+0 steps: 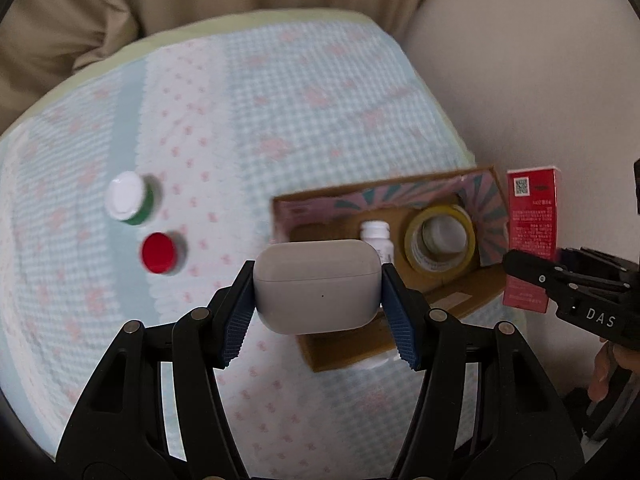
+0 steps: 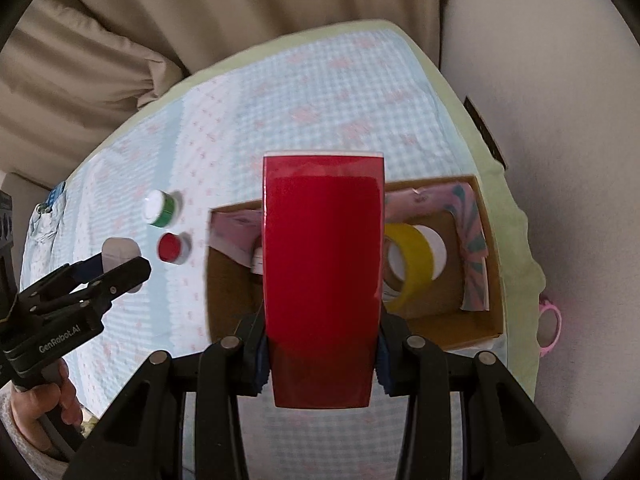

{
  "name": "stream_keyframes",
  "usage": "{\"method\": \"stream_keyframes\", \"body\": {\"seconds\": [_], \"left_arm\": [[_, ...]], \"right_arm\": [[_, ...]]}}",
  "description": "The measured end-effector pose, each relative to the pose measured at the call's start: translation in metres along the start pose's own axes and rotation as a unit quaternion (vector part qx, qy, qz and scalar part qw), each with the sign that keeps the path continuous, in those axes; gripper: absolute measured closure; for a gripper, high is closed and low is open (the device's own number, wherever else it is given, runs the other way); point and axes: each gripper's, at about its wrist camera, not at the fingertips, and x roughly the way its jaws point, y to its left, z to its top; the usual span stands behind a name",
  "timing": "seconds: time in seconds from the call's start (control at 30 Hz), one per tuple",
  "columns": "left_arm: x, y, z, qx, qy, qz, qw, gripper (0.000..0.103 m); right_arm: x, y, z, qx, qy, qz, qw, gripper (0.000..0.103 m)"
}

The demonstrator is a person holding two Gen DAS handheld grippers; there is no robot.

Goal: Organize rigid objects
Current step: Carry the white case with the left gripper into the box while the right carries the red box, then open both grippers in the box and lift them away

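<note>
The left gripper [image 1: 318, 292] clamps a white earbud case [image 1: 317, 286] by its ends; the right gripper [image 2: 320, 356] is closed on a red box [image 2: 322, 276]. Both hang over the cardboard box [image 2: 490, 280], which already holds a tape roll [image 2: 408, 264] and a small bottle [image 1: 376, 236]. Beyond, two jars [image 1: 160, 252] wait on the cloth [image 1: 280, 120]. Released together, the two items could collide or land on the tape.

- The rounded white plastic earbud case [image 1: 316, 286] looks smooth, with a soft satin sheen.
- The tall red paper carton [image 2: 322, 276] is glossy and reflects light.
- The open brown cardboard box [image 2: 486, 240] is matt, lined with printed pink paper.
- The yellow tape roll [image 1: 440, 240] shines slightly.
- The blue-checked cloth cover [image 1: 280, 100] looks soft and woven.
- The blue finger pads [image 1: 236, 332] are ribbed; the gripper frames are matt black plastic.
</note>
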Motion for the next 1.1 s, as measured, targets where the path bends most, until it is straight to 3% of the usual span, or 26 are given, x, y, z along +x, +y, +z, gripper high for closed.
{"method": "stream_keyframes", "body": {"seconds": [0.13,0.43,0.67,0.77,0.83,0.87,0.9,0.93,0.97,1.0,1.1], "left_arm": [[0.039,-0.021,-0.001,0.015,0.035,0.010,0.9992,0.046],[0.108,-0.042,-0.016,0.052,0.110,0.039,0.9918,0.046],[0.128,-0.044,-0.028,0.082,0.144,0.056,0.9846,0.046],[0.133,-0.045,-0.031,0.090,0.159,0.044,0.9822,0.046],[0.134,-0.045,-0.033,0.094,0.171,0.039,0.9801,0.021],[0.131,-0.046,-0.034,0.099,0.170,0.020,0.9803,0.003],[0.125,-0.050,-0.036,0.108,0.165,0.007,0.9804,0.000],[0.118,-0.054,-0.038,0.122,0.159,0.018,0.9796,0.000],[0.115,-0.055,-0.039,0.131,0.157,0.026,0.9786,0.000],[0.110,-0.056,-0.042,0.141,0.155,0.033,0.9773,0.000],[0.099,-0.052,-0.050,0.145,0.148,0.038,0.9776,0.000]], "right_arm": [[0.023,-0.027,-0.002,0.009,0.021,0.015,1.000,0.065],[0.075,-0.046,-0.006,0.025,0.067,0.060,0.996,0.065],[0.101,-0.046,-0.009,0.039,0.089,0.089,0.991,0.065],[0.110,-0.046,-0.008,0.041,0.103,0.095,0.989,0.065],[0.117,-0.046,-0.007,0.045,0.116,0.099,0.987,0.064],[0.118,-0.046,-0.008,0.046,0.118,0.097,0.987,0.058],[0.117,-0.047,-0.008,0.047,0.116,0.094,0.988,0.042],[0.114,-0.048,-0.007,0.048,0.111,0.093,0.988,0.032],[0.110,-0.047,-0.007,0.051,0.100,0.106,0.988,0.012],[0.102,-0.049,-0.007,0.058,0.087,0.118,0.988,0.000],[0.091,-0.052,-0.011,0.055,0.074,0.111,0.990,0.000]]}}
